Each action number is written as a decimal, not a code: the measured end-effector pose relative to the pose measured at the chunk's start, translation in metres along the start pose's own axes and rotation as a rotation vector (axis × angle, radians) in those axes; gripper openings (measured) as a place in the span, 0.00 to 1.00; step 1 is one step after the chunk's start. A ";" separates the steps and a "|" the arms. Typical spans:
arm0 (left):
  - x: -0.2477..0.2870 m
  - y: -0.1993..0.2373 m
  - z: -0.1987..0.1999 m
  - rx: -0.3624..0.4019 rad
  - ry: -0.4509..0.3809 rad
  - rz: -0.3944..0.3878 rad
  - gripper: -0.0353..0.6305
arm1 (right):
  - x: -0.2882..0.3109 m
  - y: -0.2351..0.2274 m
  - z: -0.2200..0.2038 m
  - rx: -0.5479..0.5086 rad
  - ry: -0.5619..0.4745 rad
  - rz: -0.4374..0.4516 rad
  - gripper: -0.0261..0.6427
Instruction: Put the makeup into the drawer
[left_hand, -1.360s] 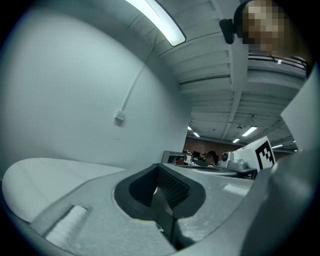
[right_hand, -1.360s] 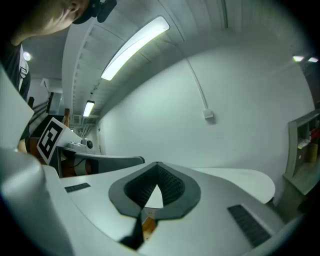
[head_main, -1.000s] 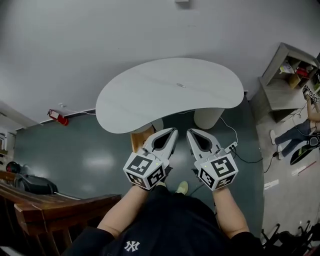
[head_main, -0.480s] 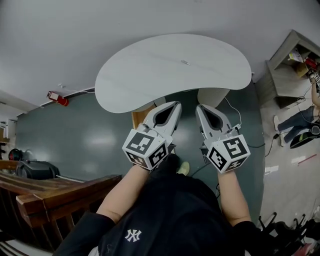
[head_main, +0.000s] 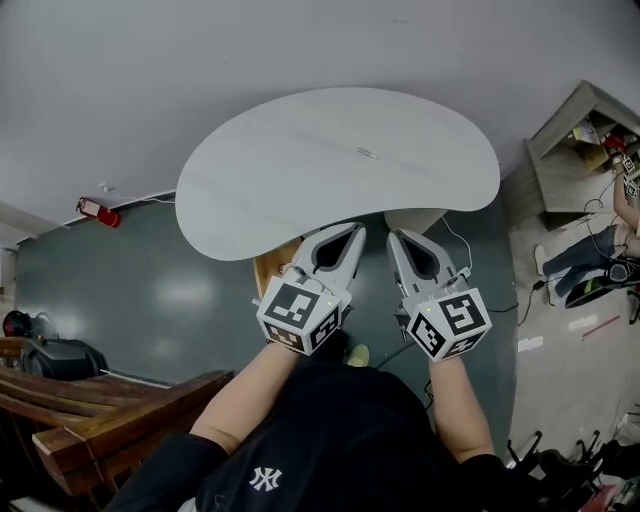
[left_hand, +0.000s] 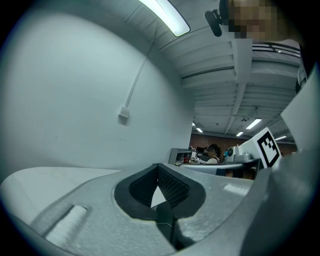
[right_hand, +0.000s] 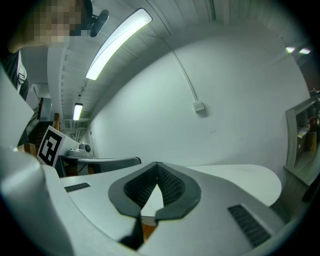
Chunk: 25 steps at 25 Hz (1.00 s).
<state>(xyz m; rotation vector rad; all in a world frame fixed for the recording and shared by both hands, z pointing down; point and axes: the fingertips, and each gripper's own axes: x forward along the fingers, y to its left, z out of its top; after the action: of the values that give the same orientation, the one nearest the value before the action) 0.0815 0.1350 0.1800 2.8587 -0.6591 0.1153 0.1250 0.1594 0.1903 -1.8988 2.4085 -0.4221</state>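
Judging from how things lie, the task is at its very start and only the approach is in hand. The left gripper (head_main: 354, 231) is held closed, jaw tips meeting, and nothing is caught in the hollow behind them. The right gripper (head_main: 394, 237) is closed in the same way and is likewise empty. Both are held side by side, near each other, in front of the person's body and above the near edge of a kidney-shaped white table (head_main: 300, 170).

No makeup can be made out with certainty. One small object (head_main: 367, 154) is seen lying on the tabletop, well apart from both grippers, but it is too small to be identified. A wooden unit (head_main: 272, 272) is partly seen under the table's near edge, just beside the left gripper. Whether it carries the drawer cannot be told from here, and no open drawer is shown.

For the next move, the makeup would first have to be located. One gripper would then need to be opened and brought down over it, and the drawer would probably have to be pulled out by the other.
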 end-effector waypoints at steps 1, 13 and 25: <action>0.004 0.007 0.000 0.002 0.003 -0.003 0.07 | 0.008 -0.002 0.000 -0.001 0.003 -0.004 0.06; 0.049 0.075 -0.003 -0.014 0.033 -0.055 0.07 | 0.085 -0.031 0.000 -0.008 0.056 -0.069 0.06; 0.092 0.103 -0.018 -0.030 0.079 -0.045 0.07 | 0.133 -0.072 -0.015 -0.033 0.128 -0.071 0.06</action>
<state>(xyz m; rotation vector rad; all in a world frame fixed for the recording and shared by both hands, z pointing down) 0.1178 0.0091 0.2277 2.8216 -0.5757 0.2088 0.1570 0.0197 0.2395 -2.0361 2.4452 -0.5268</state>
